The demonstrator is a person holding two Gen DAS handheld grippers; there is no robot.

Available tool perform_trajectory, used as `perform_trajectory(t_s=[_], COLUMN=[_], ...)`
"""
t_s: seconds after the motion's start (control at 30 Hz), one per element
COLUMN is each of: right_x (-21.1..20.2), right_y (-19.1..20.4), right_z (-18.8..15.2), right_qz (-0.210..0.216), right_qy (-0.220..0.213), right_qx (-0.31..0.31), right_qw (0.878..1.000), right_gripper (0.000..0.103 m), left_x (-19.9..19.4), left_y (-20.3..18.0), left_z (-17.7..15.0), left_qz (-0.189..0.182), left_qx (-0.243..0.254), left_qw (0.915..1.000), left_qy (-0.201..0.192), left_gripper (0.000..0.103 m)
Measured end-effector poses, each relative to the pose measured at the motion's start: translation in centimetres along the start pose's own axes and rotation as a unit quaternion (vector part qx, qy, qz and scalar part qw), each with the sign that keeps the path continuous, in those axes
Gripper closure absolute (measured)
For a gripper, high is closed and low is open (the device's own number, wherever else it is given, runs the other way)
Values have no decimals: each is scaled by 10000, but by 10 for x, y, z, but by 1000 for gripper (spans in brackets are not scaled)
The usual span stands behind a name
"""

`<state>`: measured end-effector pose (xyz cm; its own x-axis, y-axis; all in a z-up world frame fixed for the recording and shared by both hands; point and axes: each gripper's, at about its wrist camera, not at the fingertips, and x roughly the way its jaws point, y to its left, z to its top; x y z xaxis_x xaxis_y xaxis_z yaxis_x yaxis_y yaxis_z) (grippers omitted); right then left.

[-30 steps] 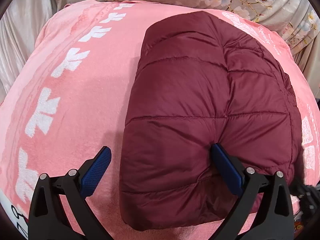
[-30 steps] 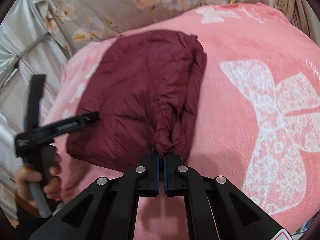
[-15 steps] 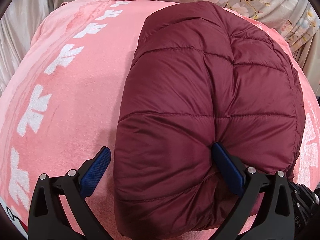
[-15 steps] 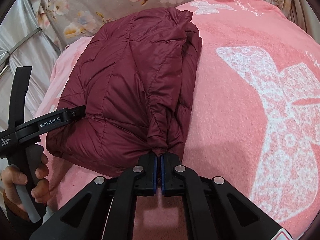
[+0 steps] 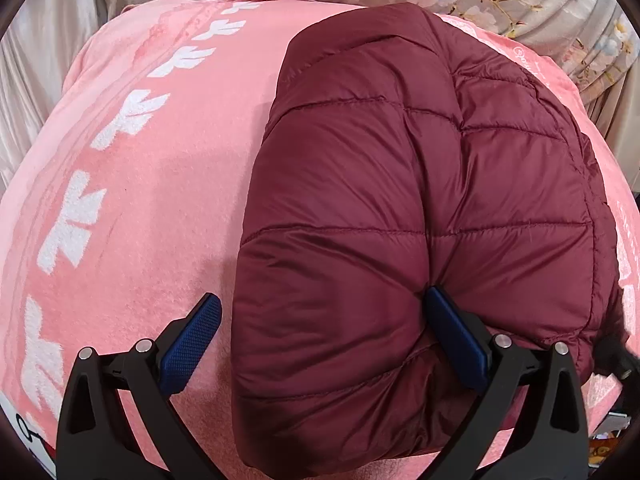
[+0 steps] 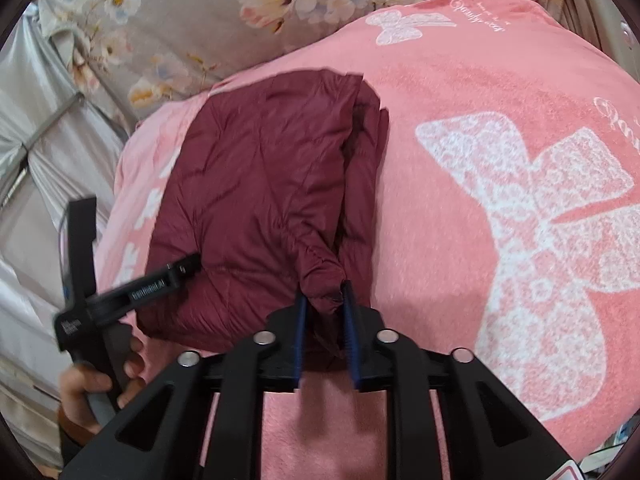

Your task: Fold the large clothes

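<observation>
A maroon quilted puffer jacket [image 5: 420, 208] lies folded into a thick bundle on a pink blanket [image 5: 152, 184]. My left gripper [image 5: 320, 340] is open wide; its right finger presses into the near edge of the jacket and its left finger rests over the blanket. In the right wrist view the jacket [image 6: 260, 184] lies ahead, and my right gripper [image 6: 324, 312] has its jaws parted a little around a bunched corner of the jacket. The left gripper [image 6: 188, 266] shows at the left, held by a hand.
The pink blanket [image 6: 500, 200] with white butterfly prints covers the bed. A floral grey fabric [image 6: 180, 20] lies at the far end and silvery curtains [image 6: 36, 152] hang at the left. The blanket edge drops off at the right.
My right gripper, shut on the jacket corner before, has parted its jaws and pulled back a little. The left gripper stays open against the jacket's edge.
</observation>
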<state>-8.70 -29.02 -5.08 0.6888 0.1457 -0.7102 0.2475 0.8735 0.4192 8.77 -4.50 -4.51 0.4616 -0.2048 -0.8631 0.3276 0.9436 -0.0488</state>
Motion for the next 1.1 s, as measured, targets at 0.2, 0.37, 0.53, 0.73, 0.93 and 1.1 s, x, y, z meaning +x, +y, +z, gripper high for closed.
perform_trajectory(t_s=[0.2, 0.37, 0.53, 0.73, 0.93, 1.1], right_x=[-6, 7, 35, 62, 85, 94], right_y=[-18, -38, -46, -53, -50, -42], right_z=[23, 39, 46, 47, 52, 56], right_qz=[62, 181, 437, 761, 1256, 1458], right_qy=[-246, -203, 130, 412, 628, 553], right_qx=[376, 715, 1068, 1412, 1607, 1528], right_qw=[9990, 9971, 9932, 9862, 9770, 9759], right_gripper=[56, 50, 48, 42, 36, 34], left_x=[-1, -7, -10, 19, 36, 37], left_y=[3, 14, 45, 69, 56, 29], left_z=[5, 15, 39, 58, 62, 65], left_qz=[-55, -328, -842, -1624, -2113, -2087], left_qx=[17, -112, -582, -1255, -1283, -1077], left_qw=[10000, 9991, 9945, 9771, 9664, 9701], left_qy=[69, 235, 208, 568, 705, 615], left_gripper=[5, 5, 5, 5, 5, 5])
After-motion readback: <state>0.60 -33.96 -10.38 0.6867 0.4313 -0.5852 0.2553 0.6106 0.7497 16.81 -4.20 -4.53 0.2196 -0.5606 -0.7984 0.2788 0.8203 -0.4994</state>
